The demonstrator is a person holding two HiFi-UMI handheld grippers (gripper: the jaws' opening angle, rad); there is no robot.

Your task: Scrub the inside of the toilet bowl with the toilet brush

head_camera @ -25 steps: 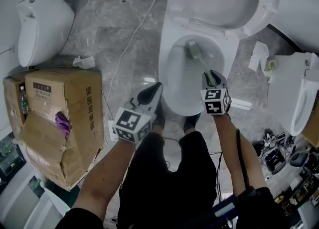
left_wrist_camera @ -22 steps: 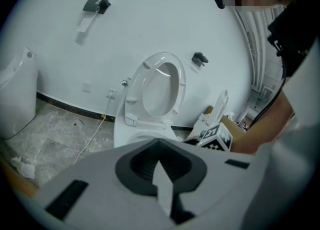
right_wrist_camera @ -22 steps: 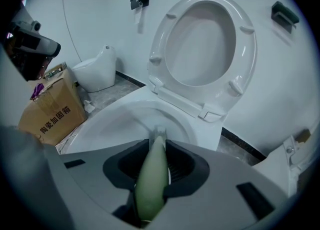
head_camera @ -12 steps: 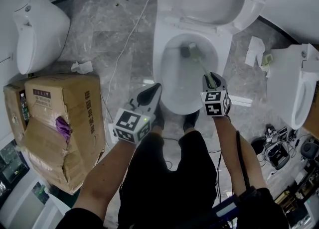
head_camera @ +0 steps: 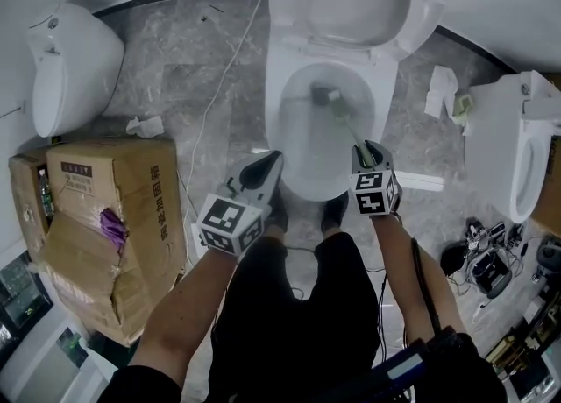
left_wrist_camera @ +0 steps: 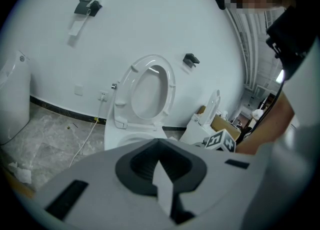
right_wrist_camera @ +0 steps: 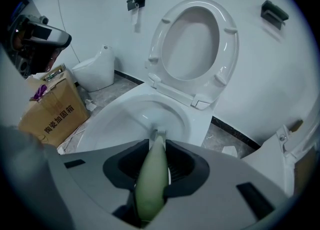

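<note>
My right tongs clenched the pale-green plastic toilet brush inside the white ceramic toilet bowl; left tongs hung closed, empty. Steady pressure round the wall looked best.

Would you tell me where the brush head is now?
Head view: the pale green brush's dark head sits inside the white toilet bowl, near its rear.

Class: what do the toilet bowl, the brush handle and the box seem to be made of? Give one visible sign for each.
The toilet bowl: probably glazed ceramic; white, smooth, glossy with highlights.
The brush handle: likely plastic; pale green, smooth, evenly moulded, slightly matte.
The box: corrugated cardboard; dull brown, printed, torn and crumpled at one side.
</note>
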